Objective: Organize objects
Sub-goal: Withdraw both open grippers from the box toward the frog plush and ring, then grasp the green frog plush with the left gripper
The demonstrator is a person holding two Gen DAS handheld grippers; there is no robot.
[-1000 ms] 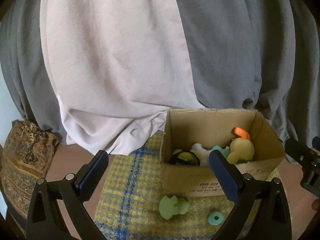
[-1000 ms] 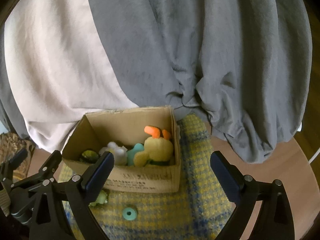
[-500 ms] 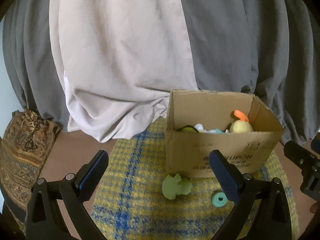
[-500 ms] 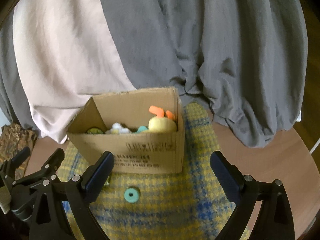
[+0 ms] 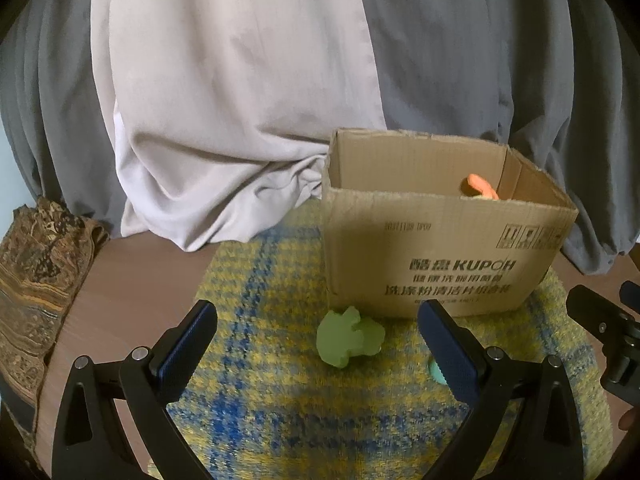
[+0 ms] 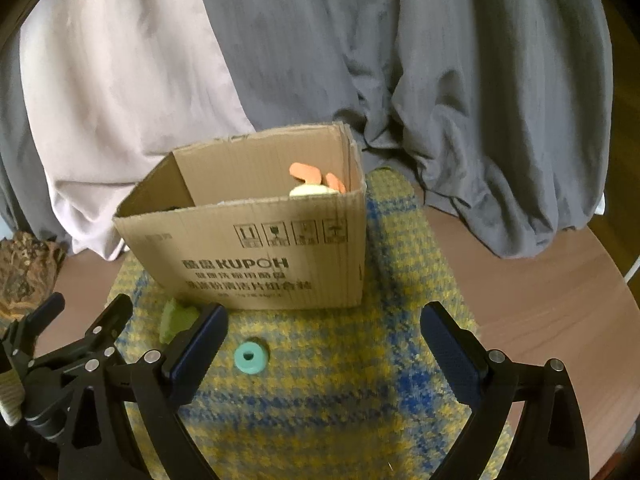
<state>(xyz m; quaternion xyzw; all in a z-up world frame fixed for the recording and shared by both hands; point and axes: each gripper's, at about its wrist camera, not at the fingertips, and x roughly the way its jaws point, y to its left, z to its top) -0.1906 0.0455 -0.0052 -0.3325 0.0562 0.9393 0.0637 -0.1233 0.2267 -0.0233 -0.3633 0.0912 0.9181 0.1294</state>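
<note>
An open cardboard box point(image 5: 440, 256) point(image 6: 260, 260) stands on a yellow and blue plaid cloth point(image 5: 280, 408) point(image 6: 360, 400). An orange and yellow toy point(image 5: 480, 188) point(image 6: 316, 180) pokes above its rim. A light green toy point(image 5: 348, 336) point(image 6: 176, 318) lies on the cloth before the box, between the left fingers. A teal ring point(image 6: 250, 356) lies beside it, partly hidden behind my left gripper's right finger in the left wrist view point(image 5: 434, 372). My left gripper point(image 5: 316, 356) is open and empty, low over the cloth. My right gripper point(image 6: 324, 352) is open and empty, just right of the ring.
White and grey draped fabric point(image 5: 240, 80) point(image 6: 440, 60) hangs behind the box. A brown patterned cloth point(image 5: 36, 280) lies at the left on the wooden table point(image 6: 560, 300). Each gripper shows at the edge of the other's view.
Both grippers have come down and closer to the cloth. The box front now hides most of its contents. The green toy and teal ring look nearer.
</note>
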